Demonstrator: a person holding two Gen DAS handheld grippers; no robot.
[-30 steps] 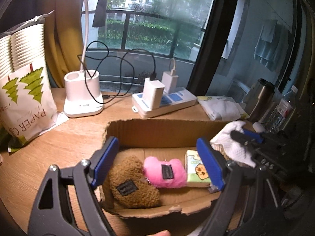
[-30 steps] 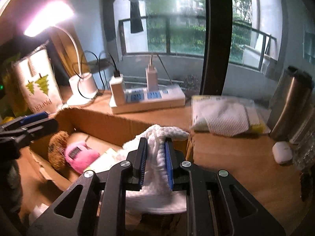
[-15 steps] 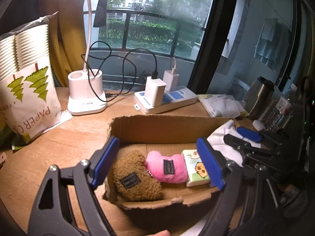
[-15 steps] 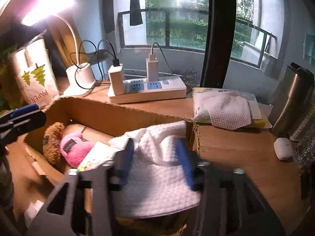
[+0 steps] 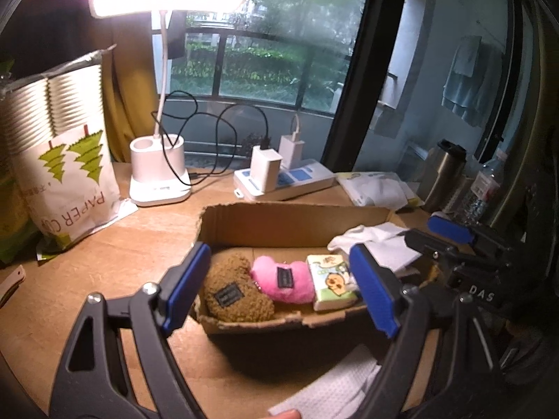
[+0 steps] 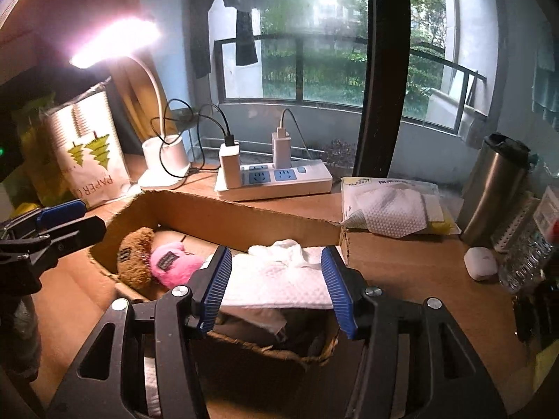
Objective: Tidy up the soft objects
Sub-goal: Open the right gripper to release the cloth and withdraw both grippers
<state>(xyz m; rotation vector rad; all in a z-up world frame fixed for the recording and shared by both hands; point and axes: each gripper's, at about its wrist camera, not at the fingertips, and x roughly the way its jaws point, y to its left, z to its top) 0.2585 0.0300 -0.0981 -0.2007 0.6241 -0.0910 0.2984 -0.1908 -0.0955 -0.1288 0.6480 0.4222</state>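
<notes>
A cardboard box (image 5: 290,218) (image 6: 223,216) sits on the wooden desk. Inside lie a brown plush (image 5: 236,289) (image 6: 134,258), a pink plush (image 5: 284,279) (image 6: 173,267), a tissue pack with a cartoon (image 5: 332,281), and a white cloth (image 5: 375,241) (image 6: 279,277) at the box's right end. My left gripper (image 5: 279,291) is open and empty, above the box's near wall. My right gripper (image 6: 276,289) is open, its fingers either side of the white cloth, just above it. Another white cloth (image 5: 335,391) lies on the desk before the box.
A lit desk lamp (image 5: 159,171), a power strip with chargers (image 5: 283,179) (image 6: 272,178), a paper-cup bag (image 5: 66,174), a wipes pack (image 6: 391,206), a steel flask (image 6: 496,188), a water bottle (image 6: 527,244) and a white earbud case (image 6: 480,263) ring the box.
My right gripper opened and let go of the white cloth, which now lies in the box's right end. Both grippers pulled back and up a little.
</notes>
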